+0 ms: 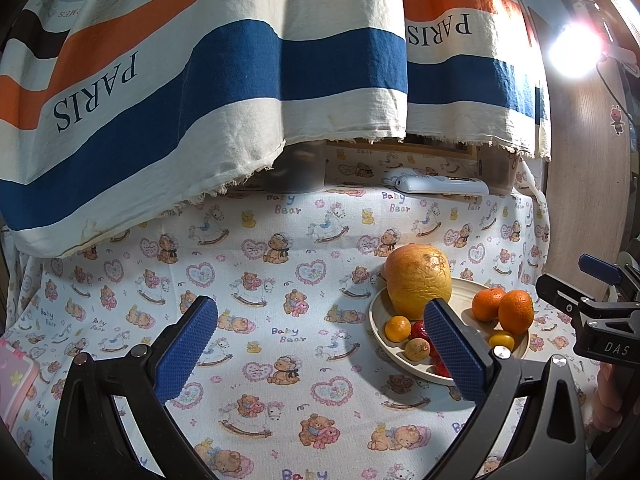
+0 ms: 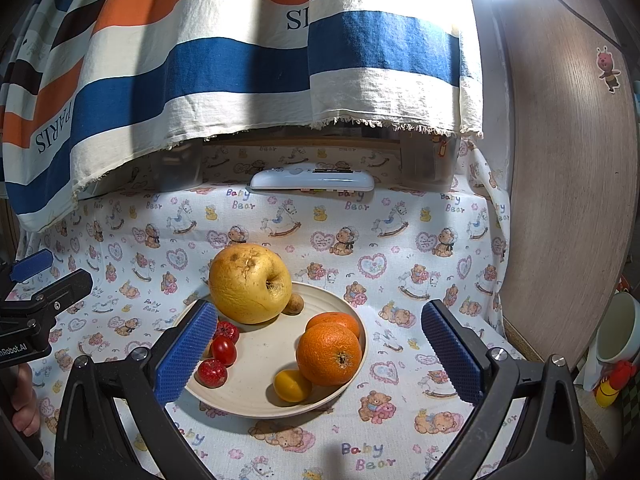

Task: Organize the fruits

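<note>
A cream plate (image 2: 256, 400) on the bear-print cloth holds a large yellow pomelo (image 2: 250, 282), two oranges (image 2: 328, 354), a small yellow fruit (image 2: 292, 385), several small red fruits (image 2: 223, 350) and a small brown fruit (image 2: 295, 303). The plate also shows in the left wrist view (image 1: 376, 312), with the pomelo (image 1: 418, 280) and oranges (image 1: 516, 310). My left gripper (image 1: 320, 344) is open and empty, left of the plate. My right gripper (image 2: 320, 356) is open and empty, its fingers astride the plate.
A striped "PARIS" cloth (image 1: 200, 80) hangs over the back. A white remote-like device (image 2: 312, 180) lies at the back of the table. A wooden panel (image 2: 568, 160) stands at the right, with a white cup (image 2: 620, 332) beyond it. A pink box (image 1: 16, 376) sits at far left.
</note>
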`<action>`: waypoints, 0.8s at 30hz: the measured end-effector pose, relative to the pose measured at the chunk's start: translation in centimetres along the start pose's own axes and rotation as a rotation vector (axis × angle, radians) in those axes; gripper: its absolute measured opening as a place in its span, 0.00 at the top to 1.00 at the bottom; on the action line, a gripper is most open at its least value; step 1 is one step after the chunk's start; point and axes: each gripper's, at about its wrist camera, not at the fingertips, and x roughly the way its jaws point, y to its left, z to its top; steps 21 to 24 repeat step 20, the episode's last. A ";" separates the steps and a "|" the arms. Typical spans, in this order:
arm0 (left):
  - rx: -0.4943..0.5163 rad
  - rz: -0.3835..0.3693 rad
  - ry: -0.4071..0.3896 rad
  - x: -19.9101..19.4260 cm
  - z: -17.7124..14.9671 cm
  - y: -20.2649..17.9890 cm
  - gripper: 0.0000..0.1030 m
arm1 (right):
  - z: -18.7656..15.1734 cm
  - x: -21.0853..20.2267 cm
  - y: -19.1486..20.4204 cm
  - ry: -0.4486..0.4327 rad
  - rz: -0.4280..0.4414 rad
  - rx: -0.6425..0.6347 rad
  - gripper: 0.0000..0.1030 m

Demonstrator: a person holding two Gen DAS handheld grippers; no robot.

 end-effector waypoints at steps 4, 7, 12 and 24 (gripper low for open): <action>0.002 -0.003 0.002 -0.1 -0.1 0.0 0.01 | 0.0 0.0 0.0 0.000 0.001 0.000 0.00; 0.001 -0.003 0.004 -0.1 -0.1 0.0 0.01 | 0.0 0.0 0.0 0.000 0.000 0.000 0.00; 0.002 -0.003 0.003 -0.1 -0.1 0.0 0.01 | 0.0 0.0 0.0 0.000 0.000 0.000 0.00; 0.001 -0.003 0.003 -0.1 -0.2 0.0 0.01 | -0.2 0.0 0.1 0.000 0.001 -0.002 0.00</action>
